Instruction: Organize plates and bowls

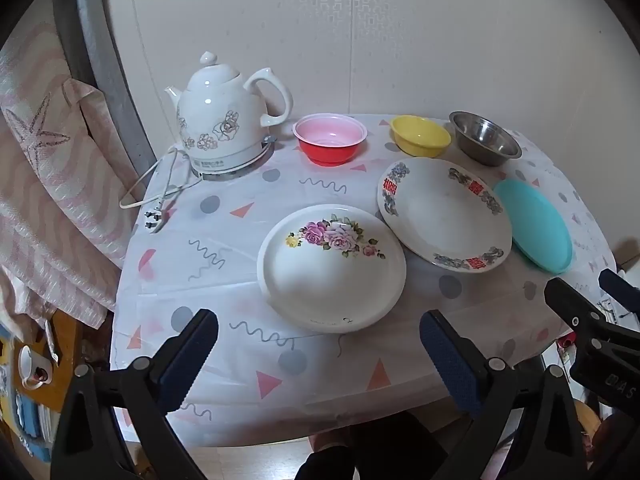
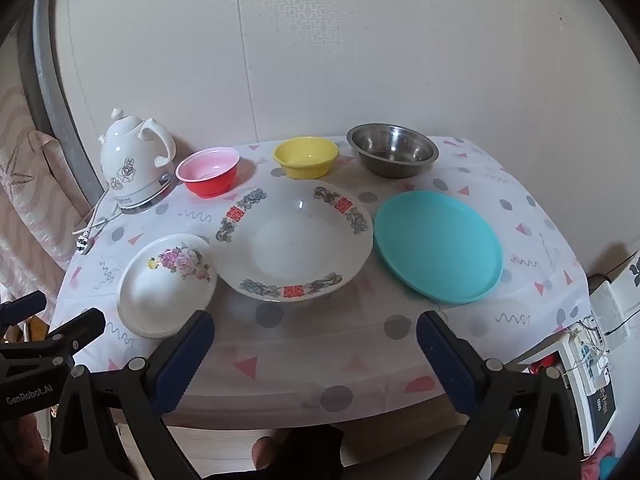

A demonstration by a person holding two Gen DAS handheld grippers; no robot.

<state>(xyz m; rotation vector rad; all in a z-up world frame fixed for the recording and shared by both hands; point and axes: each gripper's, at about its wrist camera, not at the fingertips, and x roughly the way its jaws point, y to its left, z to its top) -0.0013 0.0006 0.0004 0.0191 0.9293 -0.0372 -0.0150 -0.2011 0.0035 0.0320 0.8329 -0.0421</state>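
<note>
A table [image 1: 224, 280] [image 2: 360, 344] carries three plates in front: a white plate with pink roses [image 1: 331, 268] [image 2: 167, 290], a large white plate with red characters [image 1: 444, 214] [image 2: 292, 239], and a teal plate [image 1: 534, 230] [image 2: 438, 246]. Behind them stand a red bowl [image 1: 330, 139] [image 2: 208, 172], a yellow bowl [image 1: 420, 135] [image 2: 306, 157] and a steel bowl [image 1: 485, 142] [image 2: 392, 150]. My left gripper [image 1: 320, 340] is open and empty, above the near edge before the rose plate. My right gripper [image 2: 316, 340] is open and empty, before the large plate.
A white ceramic kettle [image 1: 226, 116] [image 2: 134, 160] on its base stands at the back left, its cord and plug [image 1: 154, 216] trailing to the table's left edge. A pink cloth [image 1: 52, 184] hangs left of the table. White devices [image 2: 596, 344] sit right of it.
</note>
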